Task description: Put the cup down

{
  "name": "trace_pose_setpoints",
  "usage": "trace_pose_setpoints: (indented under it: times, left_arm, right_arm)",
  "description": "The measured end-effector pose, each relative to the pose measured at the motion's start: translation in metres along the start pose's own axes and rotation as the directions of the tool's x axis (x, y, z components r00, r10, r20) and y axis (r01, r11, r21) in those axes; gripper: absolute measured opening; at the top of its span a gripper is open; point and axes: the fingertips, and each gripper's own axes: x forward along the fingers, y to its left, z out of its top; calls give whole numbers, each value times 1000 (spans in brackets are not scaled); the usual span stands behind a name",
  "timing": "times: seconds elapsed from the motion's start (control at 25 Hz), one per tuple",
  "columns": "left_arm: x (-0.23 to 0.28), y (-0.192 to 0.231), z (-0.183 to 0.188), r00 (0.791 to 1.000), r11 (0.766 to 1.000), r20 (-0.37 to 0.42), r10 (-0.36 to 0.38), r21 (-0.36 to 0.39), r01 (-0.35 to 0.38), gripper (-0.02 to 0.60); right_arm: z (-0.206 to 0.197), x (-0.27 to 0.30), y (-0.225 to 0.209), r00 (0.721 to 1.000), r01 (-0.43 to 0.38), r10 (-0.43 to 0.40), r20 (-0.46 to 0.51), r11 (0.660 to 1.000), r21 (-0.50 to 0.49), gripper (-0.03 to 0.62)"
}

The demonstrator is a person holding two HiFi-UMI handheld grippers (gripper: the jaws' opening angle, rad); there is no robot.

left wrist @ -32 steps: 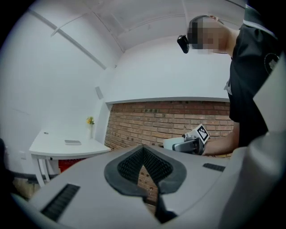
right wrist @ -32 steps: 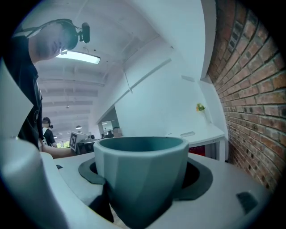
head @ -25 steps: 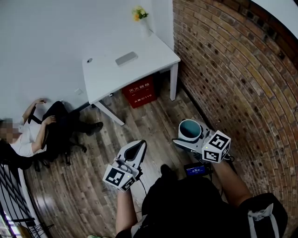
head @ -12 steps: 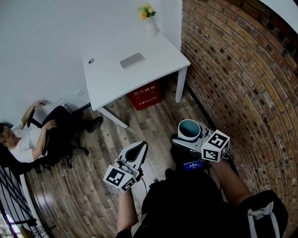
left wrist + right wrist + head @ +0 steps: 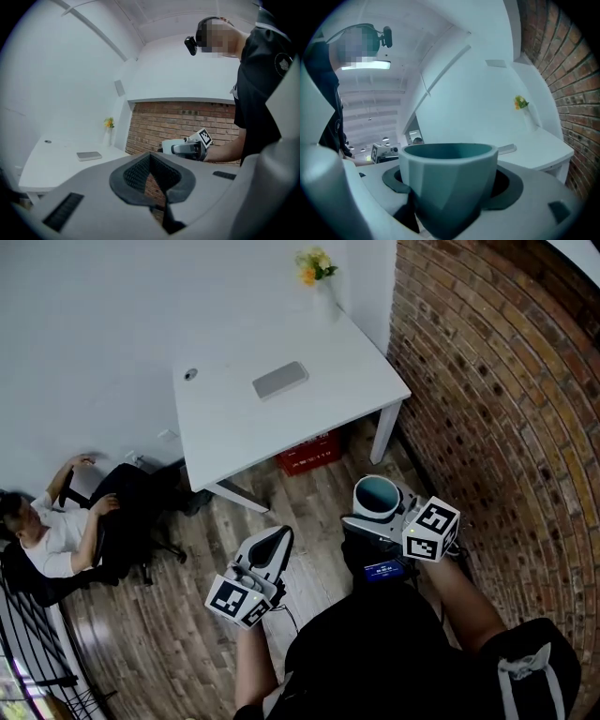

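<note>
A teal cup (image 5: 378, 497) with a pale outside sits upright between the jaws of my right gripper (image 5: 367, 518), which is shut on it, in the air above the wooden floor, short of the white table (image 5: 234, 427). In the right gripper view the cup (image 5: 449, 180) fills the middle and the table (image 5: 539, 145) lies beyond at the right. My left gripper (image 5: 273, 544) hovers lower left of the cup, shut with nothing in it; its dark pads (image 5: 154, 176) meet.
On the table lie a grey flat slab (image 5: 279, 380), a small round thing (image 5: 191, 374) and a vase of yellow flowers (image 5: 317, 266). A red box (image 5: 309, 452) stands under it. A brick wall (image 5: 506, 399) runs along the right. A person (image 5: 66, 531) sits at the left.
The table has come closer and lower in the head view, covering more of the red box. Both grippers keep their places, the cup still held.
</note>
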Motion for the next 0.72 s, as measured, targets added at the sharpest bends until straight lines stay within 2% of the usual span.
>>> trace_pose_setpoints:
  times: [0.44,0.72]
  left_arm:
    - [115,105,45,999,999,-22,35,-11,-35,8]
    - [162,146,65,999,999,-2,52,-8,-52,8]
  right_arm:
    - [66,70,-131,999,-42,42,-7,999,25,408]
    - [96,97,-184,998,-61,61,2,998,21,408]
